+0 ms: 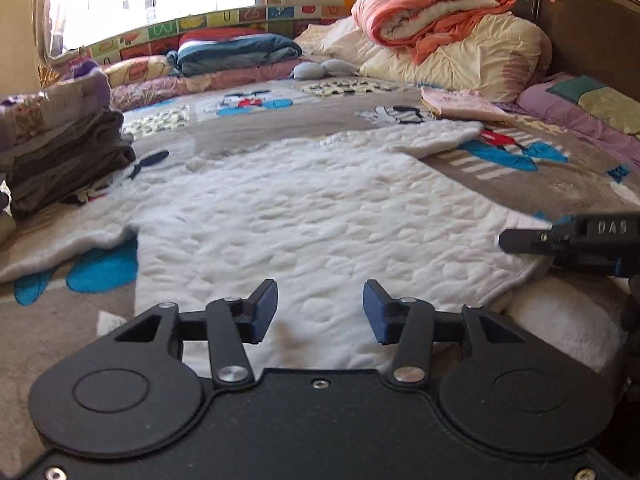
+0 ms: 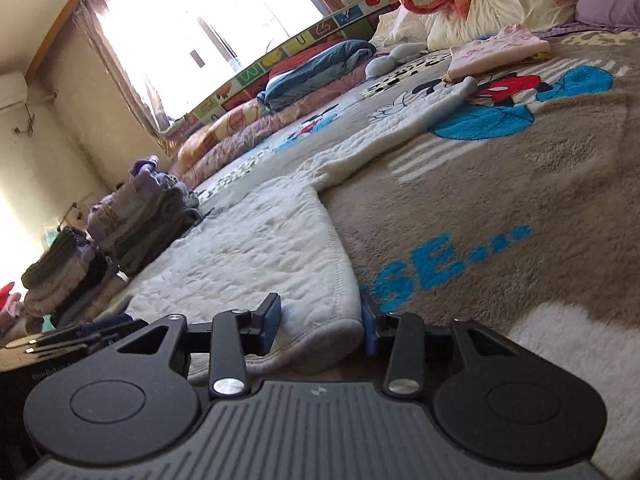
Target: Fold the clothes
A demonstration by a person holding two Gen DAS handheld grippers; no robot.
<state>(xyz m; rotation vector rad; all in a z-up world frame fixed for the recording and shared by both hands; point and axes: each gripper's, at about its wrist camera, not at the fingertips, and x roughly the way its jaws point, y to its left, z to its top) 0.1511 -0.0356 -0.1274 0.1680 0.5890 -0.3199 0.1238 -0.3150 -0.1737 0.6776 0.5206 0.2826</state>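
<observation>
On the bed, white top [image 1: 320, 216] lies flat; left gripper [image 1: 320, 312] open above its hem, right gripper [image 2: 322, 322] open w/ jaws straddling the hem corner at 12 o'clock

white garment [image 1: 320, 208]: near hem hidden behind left hand-held gripper [image 1: 320, 308] | folded stack [image 1: 60, 152]: cut off at frame edge

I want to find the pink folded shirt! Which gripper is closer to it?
Right. The right gripper sits at the white garment's hem on the pink shirt's side; the left gripper is farther away.
</observation>
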